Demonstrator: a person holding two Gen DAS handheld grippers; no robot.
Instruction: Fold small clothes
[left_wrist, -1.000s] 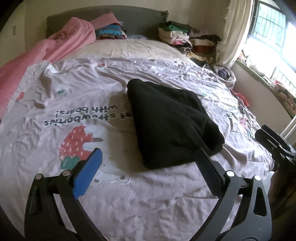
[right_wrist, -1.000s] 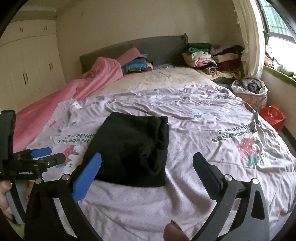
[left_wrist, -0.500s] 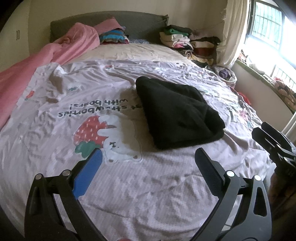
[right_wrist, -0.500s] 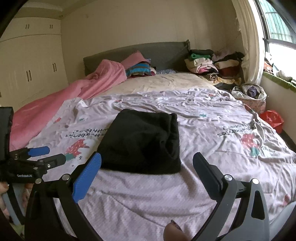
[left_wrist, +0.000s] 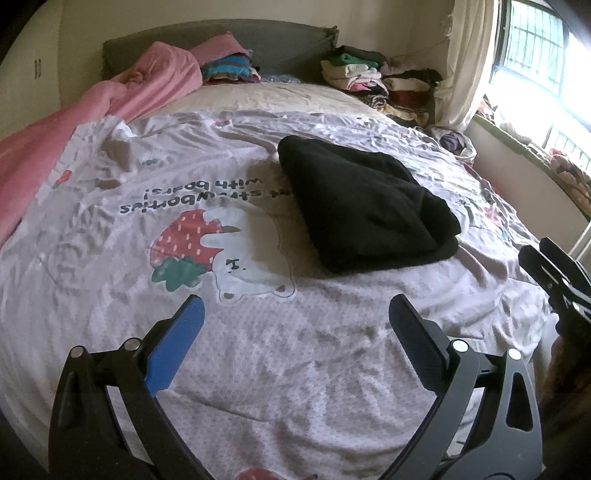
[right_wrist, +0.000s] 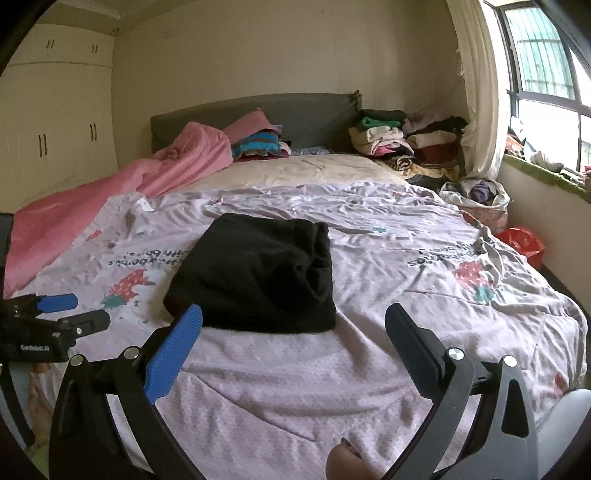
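Only the right wrist view shows the wardrobe (right_wrist: 55, 140) (beside the bed (right_wrist: 332, 369)).

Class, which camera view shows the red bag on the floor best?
The right wrist view: the red bag sits in plain sight beside the bed, under the window. The left wrist view shows none of it.

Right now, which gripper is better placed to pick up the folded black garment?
Right gripper, probably: the black garment lies just ahead of its open fingers, while it sits farther from the open left gripper.
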